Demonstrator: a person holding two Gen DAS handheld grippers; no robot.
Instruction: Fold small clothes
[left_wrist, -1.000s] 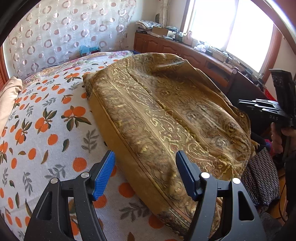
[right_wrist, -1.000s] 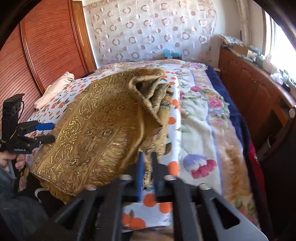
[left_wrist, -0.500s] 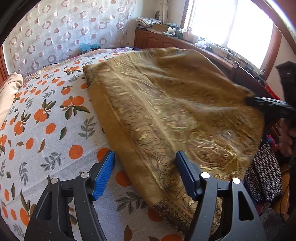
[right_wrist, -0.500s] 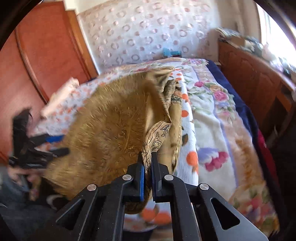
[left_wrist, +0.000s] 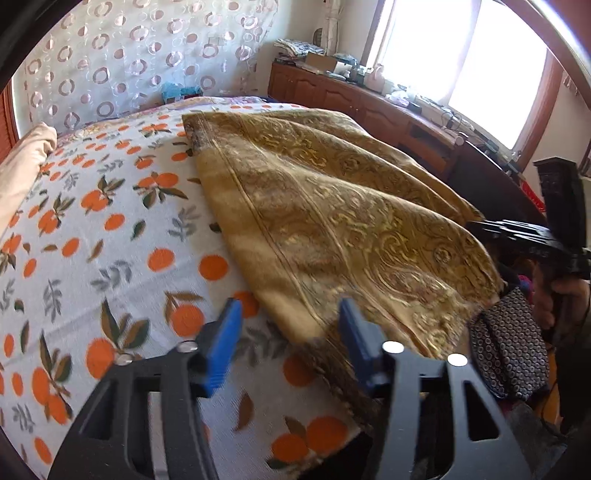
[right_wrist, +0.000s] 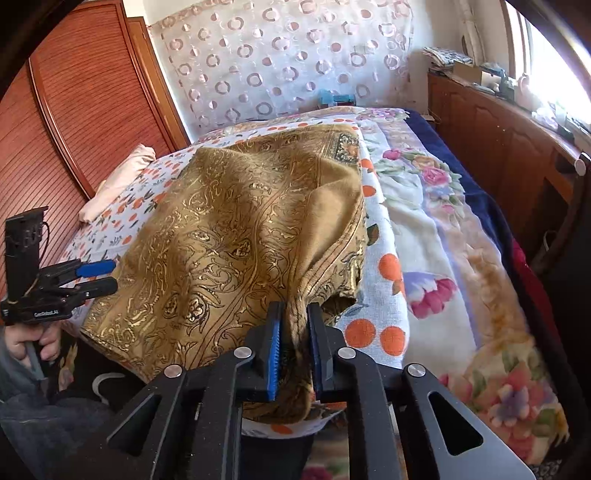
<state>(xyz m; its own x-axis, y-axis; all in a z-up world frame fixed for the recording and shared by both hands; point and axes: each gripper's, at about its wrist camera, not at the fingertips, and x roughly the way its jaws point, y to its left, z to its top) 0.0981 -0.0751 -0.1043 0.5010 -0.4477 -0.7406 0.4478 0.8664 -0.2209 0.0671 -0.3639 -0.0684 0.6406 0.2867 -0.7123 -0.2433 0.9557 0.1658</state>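
Observation:
A gold patterned cloth (left_wrist: 332, 206) lies spread over the orange-print bed sheet (left_wrist: 92, 240). It also shows in the right wrist view (right_wrist: 229, 236), where my right gripper (right_wrist: 294, 321) is shut on its bunched near corner. My left gripper (left_wrist: 288, 325) is open, with the cloth's near left corner lying between its blue pads, apart from them. The right gripper shows at the cloth's right edge in the left wrist view (left_wrist: 517, 236). The left gripper shows open at the cloth's left edge in the right wrist view (right_wrist: 96, 277).
A pink pillow (left_wrist: 22, 166) lies at the bed's far left. A floral blanket (right_wrist: 443, 240) covers the bed's right side. Wooden cabinets (left_wrist: 369, 103) with clutter run under the window. A wooden wardrobe (right_wrist: 74, 110) stands on the left. A dotted dark fabric (left_wrist: 509, 354) hangs by the bed edge.
The lifted cloth has come down and spread flat on the bed. My right gripper has pulled its corner toward the near edge. My left gripper stays open and has shifted toward the cloth's near corner.

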